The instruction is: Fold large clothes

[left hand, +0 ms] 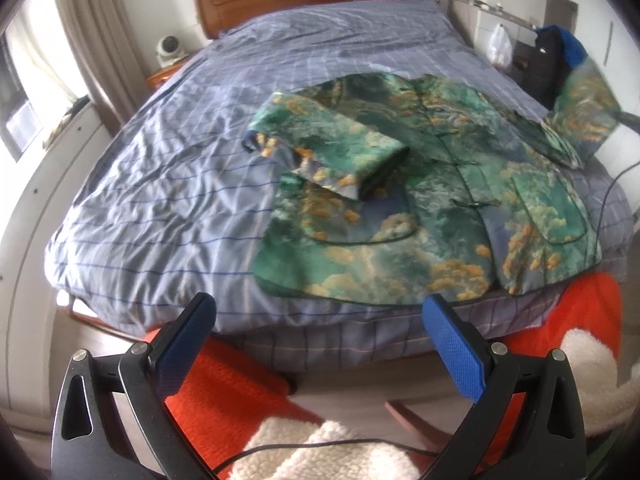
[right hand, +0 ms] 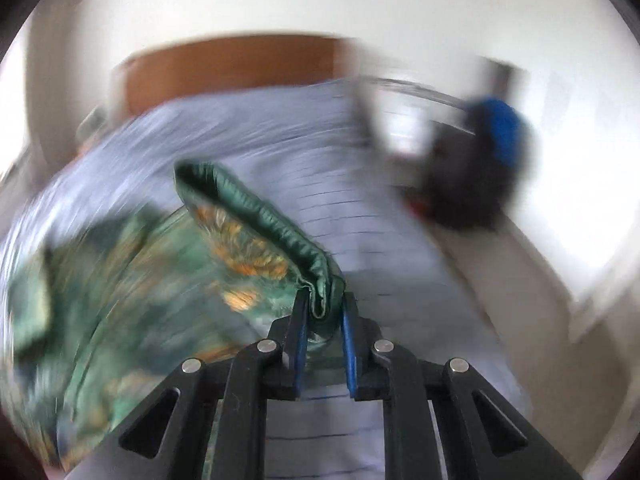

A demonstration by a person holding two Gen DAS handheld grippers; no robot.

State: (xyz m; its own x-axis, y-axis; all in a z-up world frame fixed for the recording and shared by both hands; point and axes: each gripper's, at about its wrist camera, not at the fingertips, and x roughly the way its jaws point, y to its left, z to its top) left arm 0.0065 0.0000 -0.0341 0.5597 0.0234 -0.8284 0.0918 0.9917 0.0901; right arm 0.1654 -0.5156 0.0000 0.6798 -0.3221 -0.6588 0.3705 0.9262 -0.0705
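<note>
The right gripper (right hand: pixel 323 312) is clamped on the raised right sleeve (right hand: pixel 256 224) of the jacket (left hand: pixel 420 184) lying flat on the bed (left hand: pixel 160 184), its body lying to the left, while the left gripper (left hand: pixel 320 320) waits apart at the near edge

Motion blur smears most of the right wrist view, leaving the jacket's (right hand: pixel 132 280) pattern and the dark bag (right hand: pixel 472 168) indistinct. In the left wrist view, the raised sleeve (left hand: pixel 588 112) is blurred, and the small items on the far shelf (left hand: pixel 488 4) are too small to identify.
</note>
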